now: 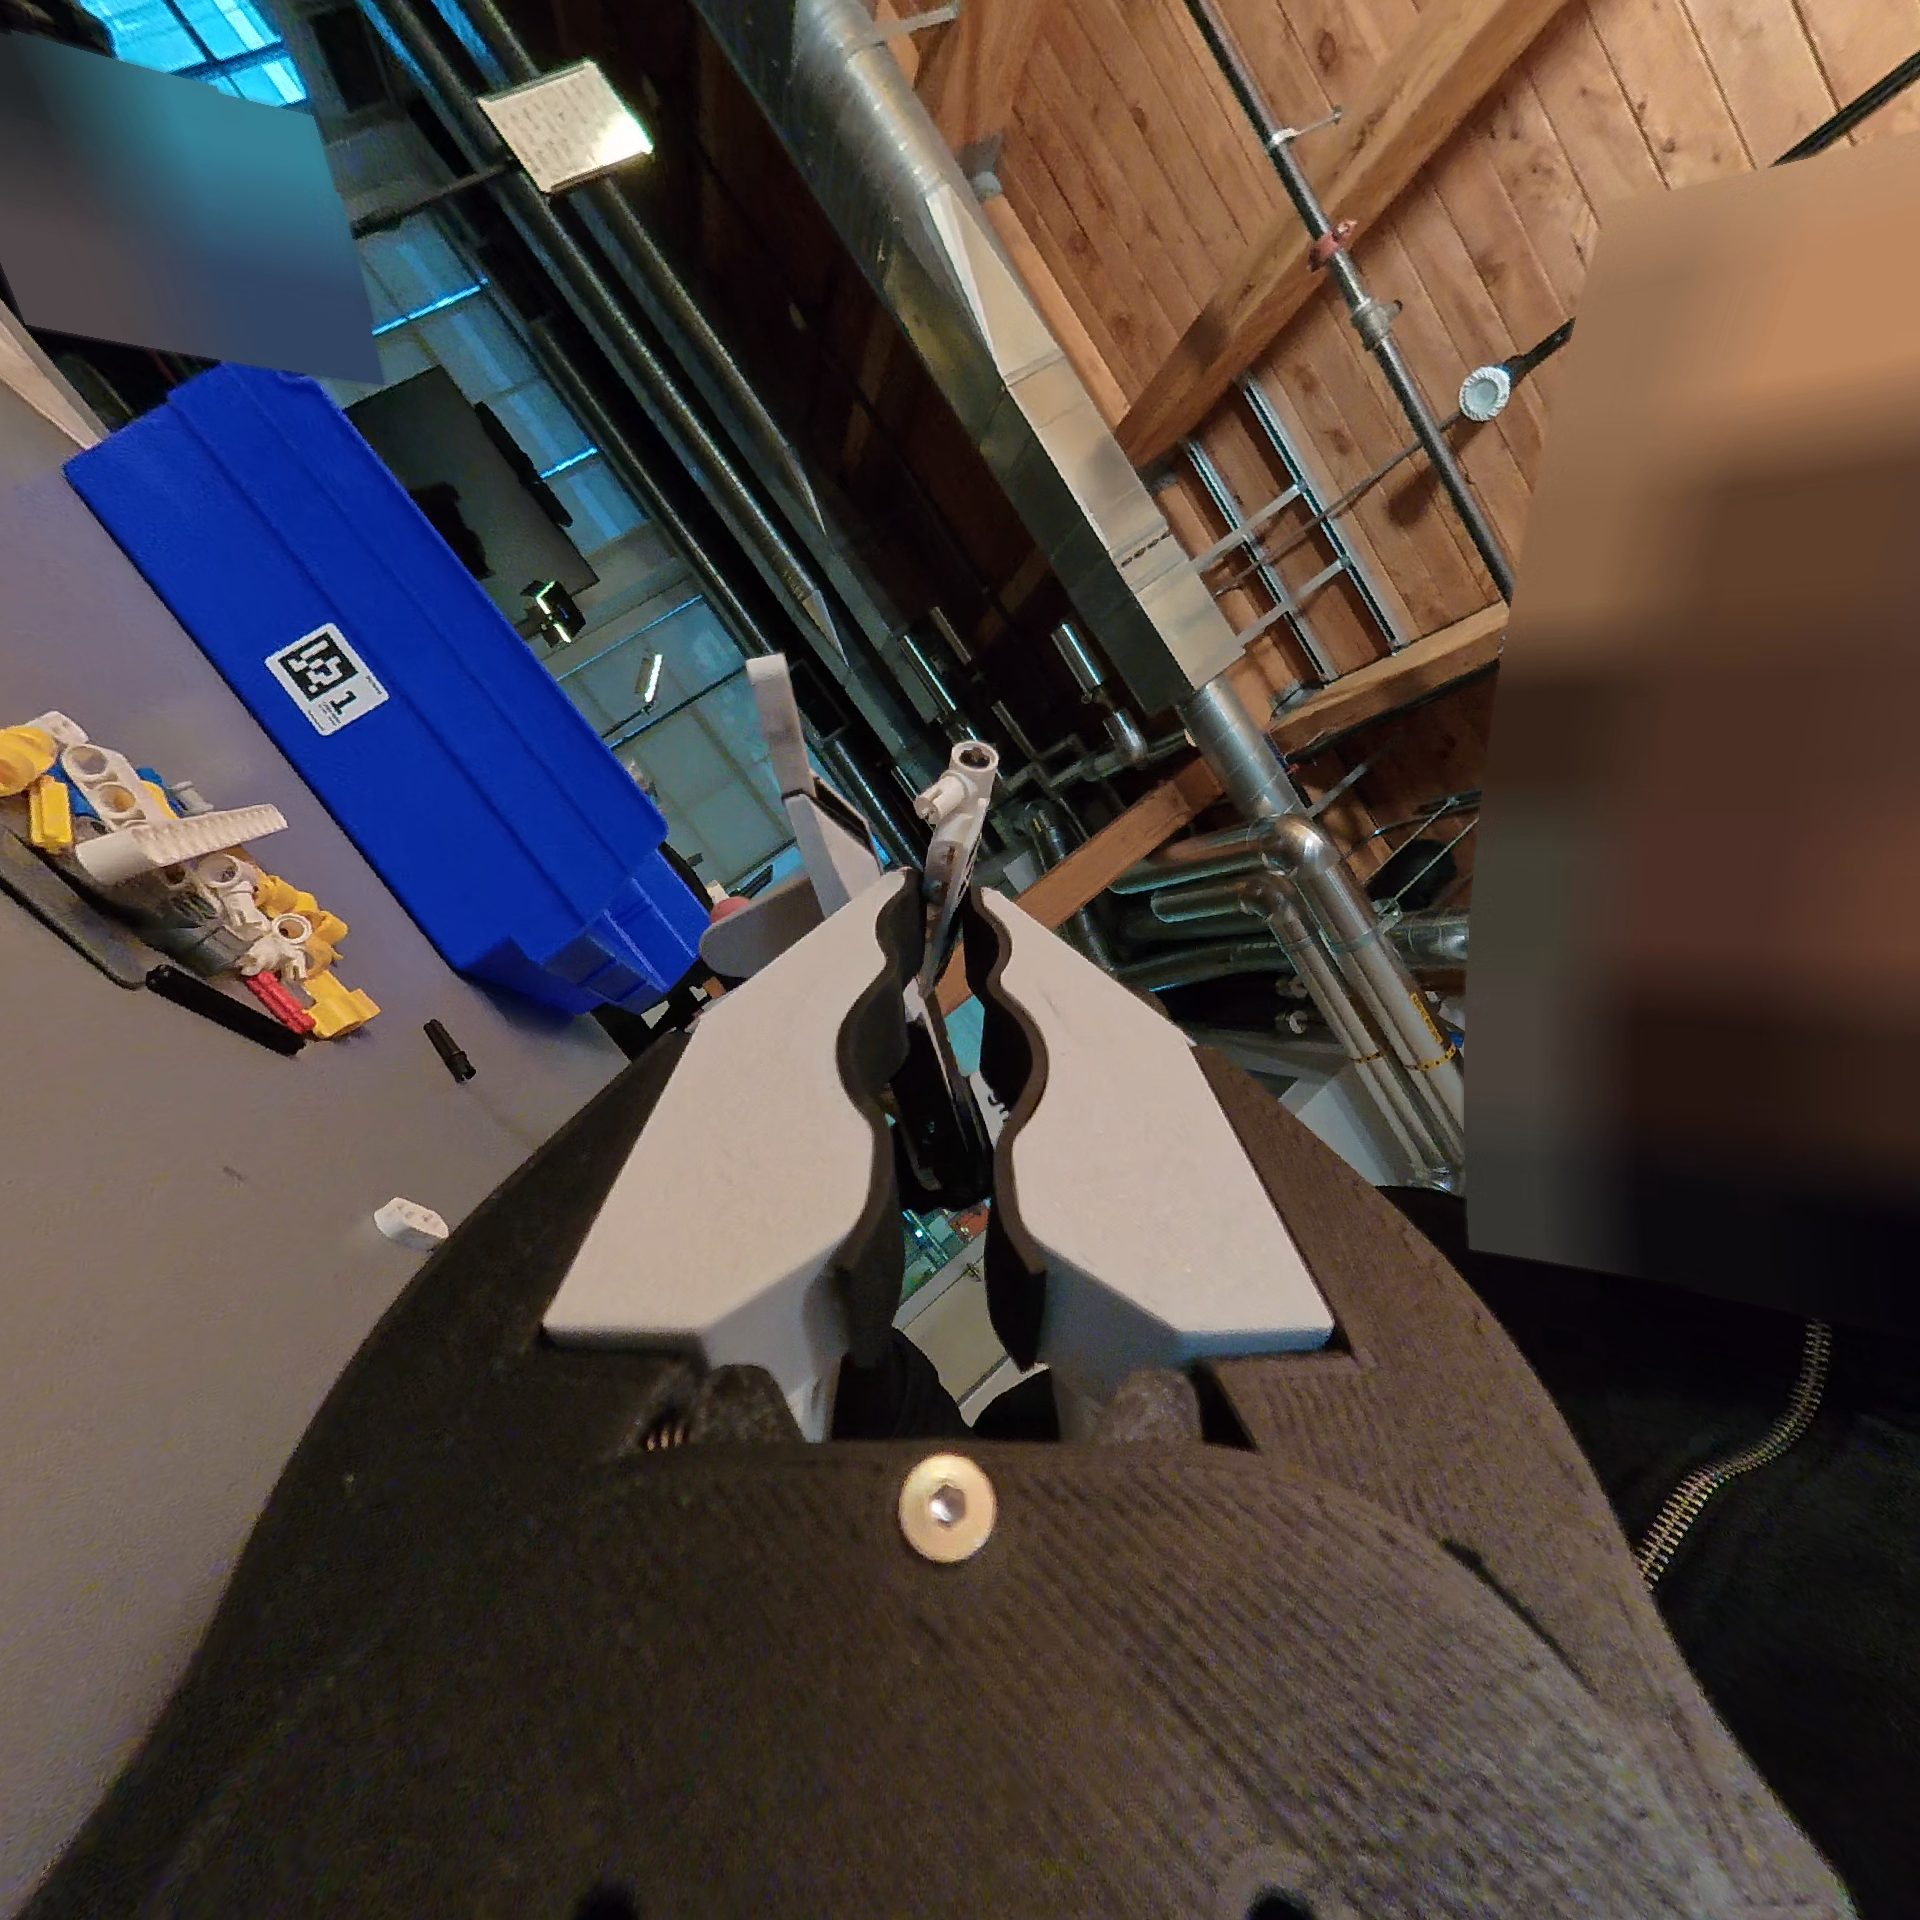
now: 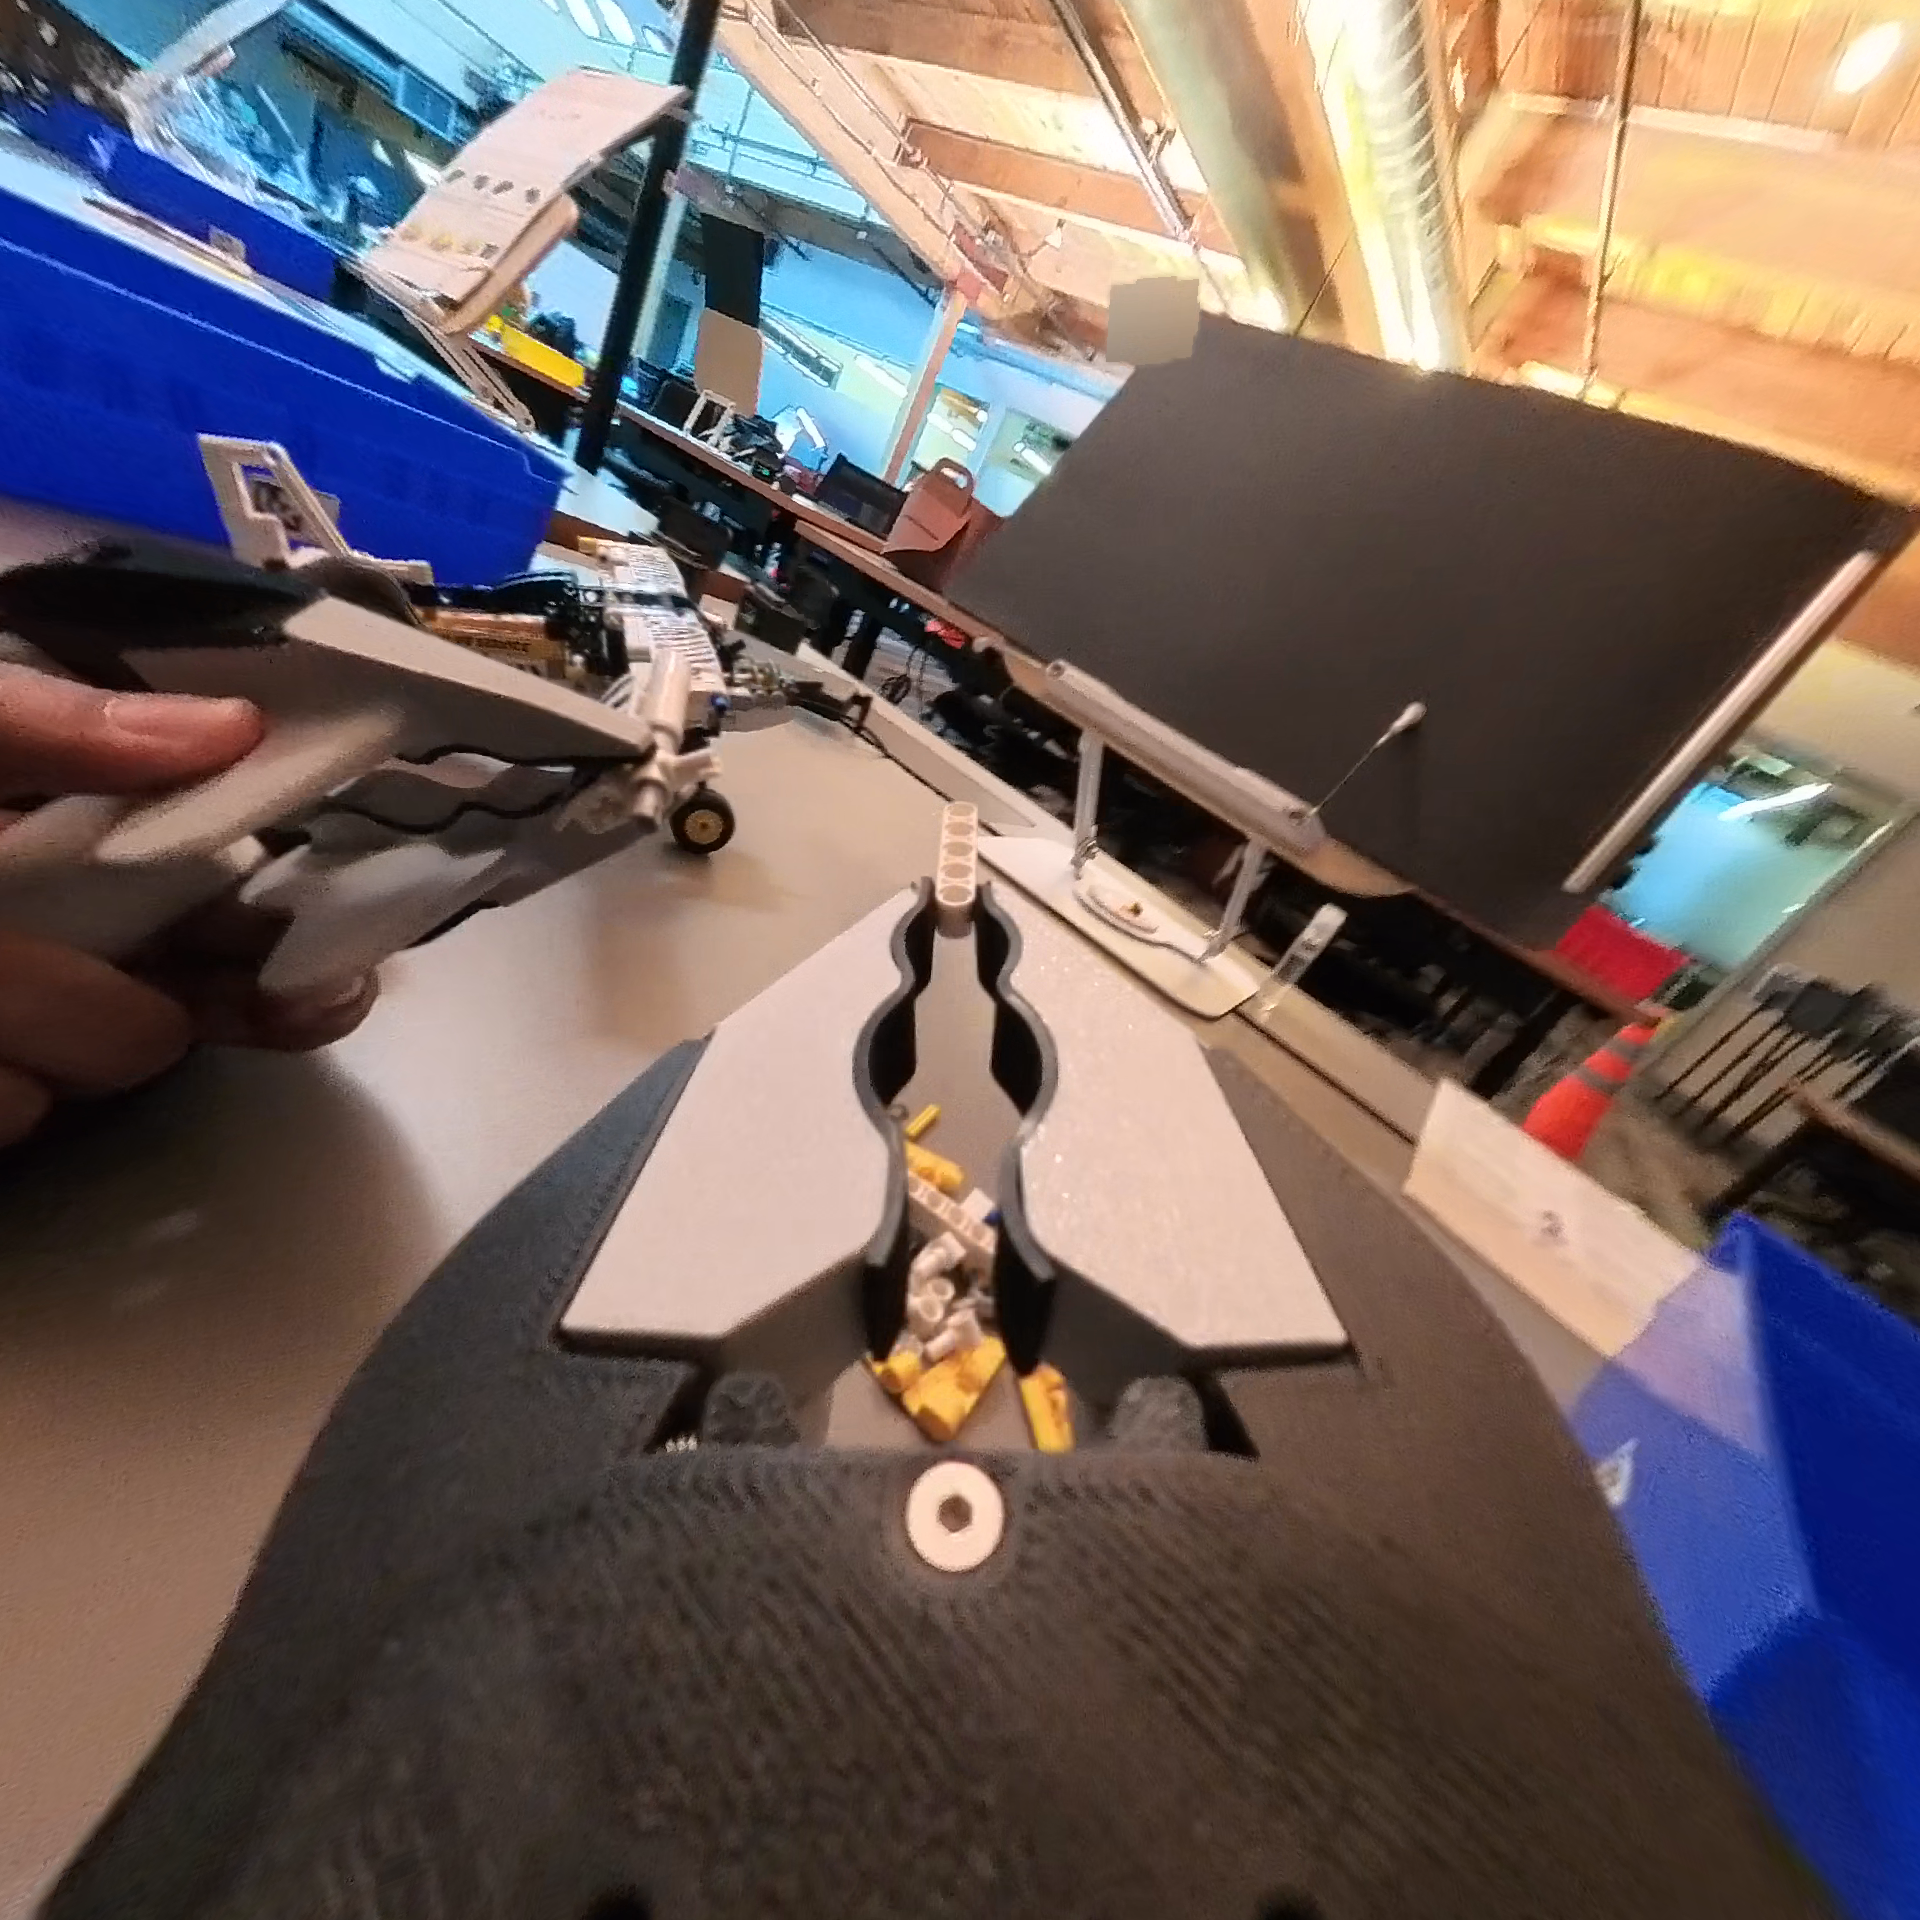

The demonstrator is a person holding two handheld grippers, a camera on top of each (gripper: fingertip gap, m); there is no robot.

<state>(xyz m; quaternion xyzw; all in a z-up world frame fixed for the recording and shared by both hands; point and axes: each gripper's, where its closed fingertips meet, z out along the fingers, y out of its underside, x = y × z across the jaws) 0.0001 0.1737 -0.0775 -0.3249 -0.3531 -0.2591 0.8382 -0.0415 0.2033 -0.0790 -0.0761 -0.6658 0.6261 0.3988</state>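
Note:
In the left wrist view my left gripper (image 1: 943,909) is raised off the table and shut on a thin white toy-building part (image 1: 961,800) with a pin and a round socket at its top end. The right wrist view shows the same gripper (image 2: 636,774) at the left, in a hand (image 2: 114,727), with the white pinned part (image 2: 670,774) at its tips. My right gripper (image 2: 951,920) is shut on a white beam with a row of holes (image 2: 958,847) that sticks out past the fingertips. Its grey fingers (image 1: 777,748) show behind the left one.
A grey table (image 1: 156,1299) carries a pile of yellow, white and blue parts (image 1: 177,862), a black pin (image 1: 449,1049), a small white piece (image 1: 410,1221) and a blue bin (image 1: 364,675). A toy vehicle's wheel (image 2: 702,826), loose parts (image 2: 945,1320), a black board (image 2: 1455,623) and another blue bin (image 2: 1766,1507) show.

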